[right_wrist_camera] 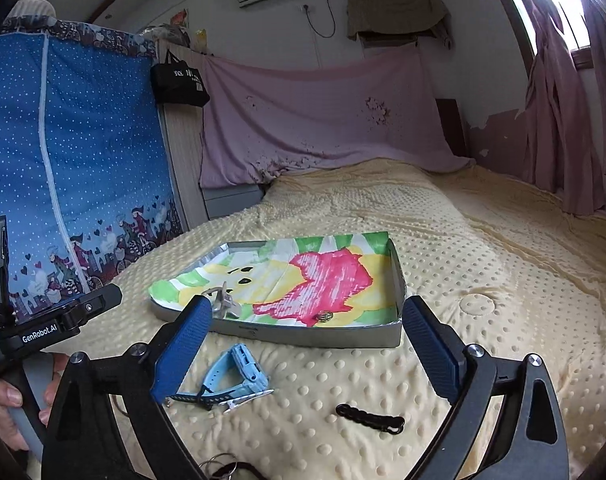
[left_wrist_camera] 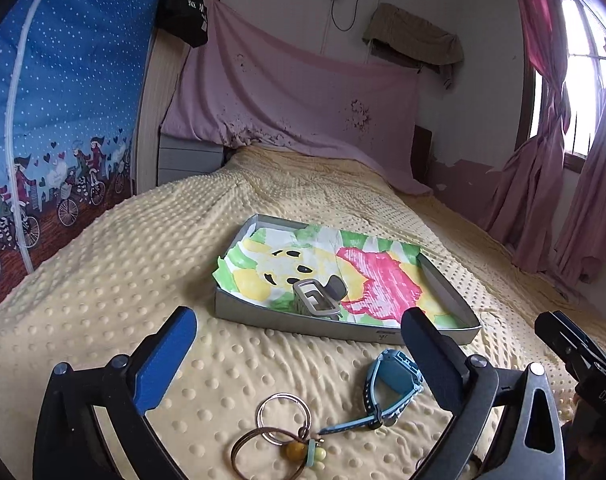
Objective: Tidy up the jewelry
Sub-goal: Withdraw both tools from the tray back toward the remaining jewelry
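Jewelry sorting on a bed (left_wrist_camera: 103, 280) with a dotted yellow cover. Shallow grey tray (right_wrist_camera: 319, 336), lined with a coloured drawing, near the middle of the bed and open side up to receive items; already inside, a grey hair clip (left_wrist_camera: 317, 300) at the near edge and a small ring (right_wrist_camera: 325, 316) by the near right corner. Still loose on the cover between tray and near bed edge: blue watch (left_wrist_camera: 391, 384) on its side just before the tray, key rings with a brown loop and beads (left_wrist_camera: 283, 432) nearest the edge, black chain bracelet (right_wrist_camera: 371, 420) to the right. Left gripper (left_wrist_camera: 299, 360) spread wide and empty, low over the key rings and watch, probably lined up for the next pick. Right gripper (right_wrist_camera: 303, 356) likewise spread and empty, framing watch and bracelet, tray straight ahead for a short carry. Hand (right_wrist_camera: 7, 412) on the left gripper's handle. Roughly two items stowed, three remaining.
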`<state>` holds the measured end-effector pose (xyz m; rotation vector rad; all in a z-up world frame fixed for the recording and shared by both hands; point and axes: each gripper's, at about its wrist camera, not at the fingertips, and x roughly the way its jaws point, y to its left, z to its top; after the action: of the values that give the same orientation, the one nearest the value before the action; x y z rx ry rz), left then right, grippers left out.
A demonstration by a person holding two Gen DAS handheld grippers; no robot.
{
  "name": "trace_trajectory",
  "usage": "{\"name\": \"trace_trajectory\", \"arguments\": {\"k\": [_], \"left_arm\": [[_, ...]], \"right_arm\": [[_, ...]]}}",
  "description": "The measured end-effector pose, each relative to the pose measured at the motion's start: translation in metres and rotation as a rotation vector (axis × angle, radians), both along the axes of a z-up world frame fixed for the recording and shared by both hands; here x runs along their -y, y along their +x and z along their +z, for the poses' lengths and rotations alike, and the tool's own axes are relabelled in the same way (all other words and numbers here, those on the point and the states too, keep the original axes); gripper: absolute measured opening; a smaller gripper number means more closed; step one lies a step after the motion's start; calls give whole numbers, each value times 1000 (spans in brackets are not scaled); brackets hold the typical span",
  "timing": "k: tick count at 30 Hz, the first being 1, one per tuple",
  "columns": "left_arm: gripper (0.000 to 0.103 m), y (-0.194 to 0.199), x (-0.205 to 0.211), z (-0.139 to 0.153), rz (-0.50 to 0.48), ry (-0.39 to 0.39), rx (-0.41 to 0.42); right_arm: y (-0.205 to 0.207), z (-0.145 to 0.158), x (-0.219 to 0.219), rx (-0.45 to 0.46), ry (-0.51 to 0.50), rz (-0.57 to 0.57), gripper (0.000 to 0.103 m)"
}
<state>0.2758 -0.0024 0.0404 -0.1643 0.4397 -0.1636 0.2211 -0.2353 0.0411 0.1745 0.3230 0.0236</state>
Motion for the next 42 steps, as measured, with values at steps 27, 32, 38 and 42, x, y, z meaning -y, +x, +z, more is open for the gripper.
{"name": "trace_trajectory", "arguments": {"k": [27,32,38,42], "left_arm": [[103,-85,-34,-50,-85,122,-71],[103,-76,-39,-58,-108,89,-119],[103,-69,-35,-62,-130,89,-126],[97,-64,-31,-64,-145,93,-129]], "right_arm": [[-97,-43,-35,-138,6,6,98],[-86,-48,-46,-177,-14,36,98],[-71,-54,-58,-210,-36,56,89],[-59,-61,-61,-248,-21,73,75]]}}
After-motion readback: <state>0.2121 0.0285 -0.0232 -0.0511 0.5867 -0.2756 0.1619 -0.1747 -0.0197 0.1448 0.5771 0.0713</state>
